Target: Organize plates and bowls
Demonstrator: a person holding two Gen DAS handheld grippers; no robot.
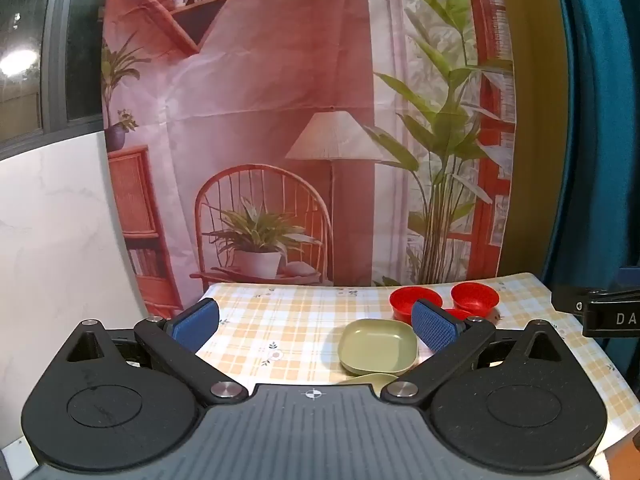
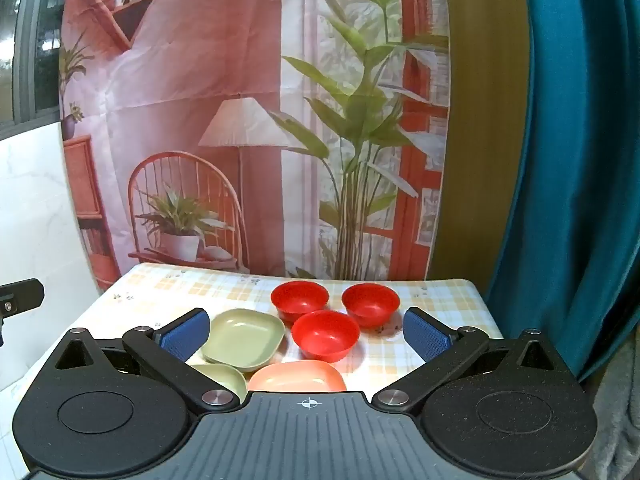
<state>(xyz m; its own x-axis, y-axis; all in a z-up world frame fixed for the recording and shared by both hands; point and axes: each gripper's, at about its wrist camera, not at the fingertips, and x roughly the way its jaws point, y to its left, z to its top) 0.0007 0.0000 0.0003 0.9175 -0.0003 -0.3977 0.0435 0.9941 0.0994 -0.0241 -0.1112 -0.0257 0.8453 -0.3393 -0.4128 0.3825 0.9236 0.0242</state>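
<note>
The left claw (image 1: 316, 326) is spread wide and grasps nothing, hovering above the near part of the table (image 1: 256, 320). The right claw (image 2: 306, 332) is likewise released, with nothing between its blue pads (image 2: 426, 338).

Three red bowls (image 2: 325, 336) sit in a tight triangle toward the table's far right corner, two by the far edge and one nearer. Just left of the nearest bowl lies a green plate (image 2: 243, 338). Closer to the near edge sit a second green plate (image 2: 224, 378) and a pink plate (image 2: 298, 376), side by side, both partly hidden by the right claw's body.
</note>
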